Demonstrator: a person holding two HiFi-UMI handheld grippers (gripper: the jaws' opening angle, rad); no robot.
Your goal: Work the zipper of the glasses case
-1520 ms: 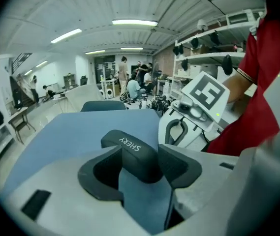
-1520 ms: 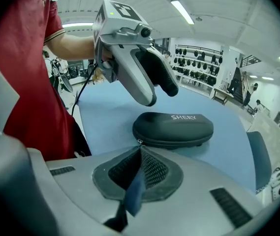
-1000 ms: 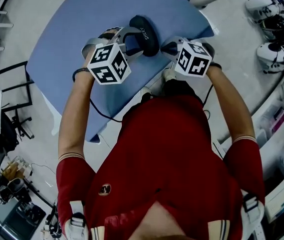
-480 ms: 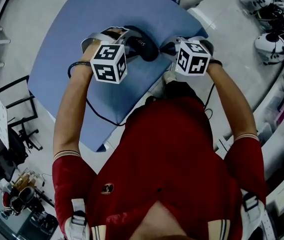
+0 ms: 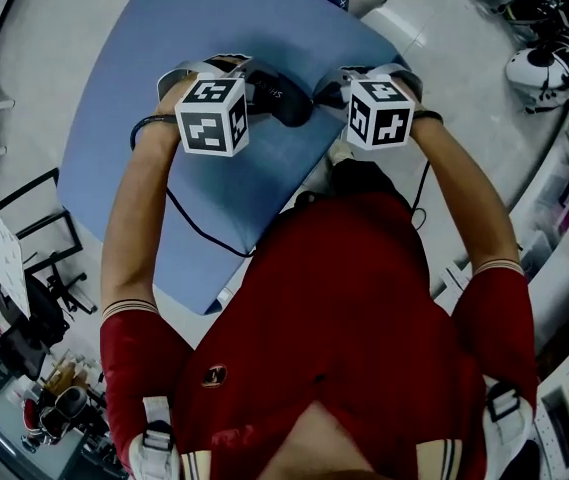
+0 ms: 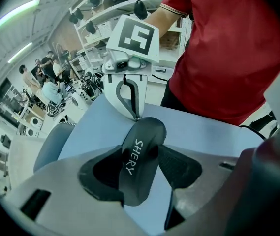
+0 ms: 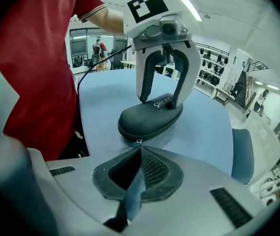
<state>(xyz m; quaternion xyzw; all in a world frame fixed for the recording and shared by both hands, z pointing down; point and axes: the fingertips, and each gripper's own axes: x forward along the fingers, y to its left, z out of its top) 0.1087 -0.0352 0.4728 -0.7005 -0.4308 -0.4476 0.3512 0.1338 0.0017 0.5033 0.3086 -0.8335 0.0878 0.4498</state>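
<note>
left gripper [image 6: 140,173]: jaws partly apart, one on each long side of the case [image 6: 145,144]; the dark pads [image 6: 99,175] press against its shell, clamping it over the half farther from the other gripper.
right gripper [image 7: 140,149]: jaws brought fully together with no gap between them. Their tips meet at the near end of the case, nipped on the pull [image 7: 139,142].
case: dark, oval hard shell with white "SHERY" print on the lid. It lies flat on the tabletop [image 5: 214,28] with the lid down, close to the edge where the person stands, between the two grippers.
pull: a small metal tab low on the end of the case, at the seam, right at the right gripper's tips. It is too small to make out more.
seam: a line runs round the lower rim of the case [image 7: 130,131]. I cannot tell how far it is zipped.
how the grippers face: toward each other along the case, left clamping across it and right at its end; the two grippers do not touch.
cubes: one black-and-white marker cube sits on top of each gripper, left [image 5: 212,116] and right [image 5: 379,113].
tabletop: blue with a curved outline; only the case and the gripper tips rest on it.
person: red shirt [image 5: 364,308] and bare forearms, standing against the tabletop's near edge.
cable [image 5: 196,226]: dark, trailing from the left wrist over the tabletop toward the person.
chair [image 7: 242,151]: grey-blue, beyond the far side of the tabletop.
</note>
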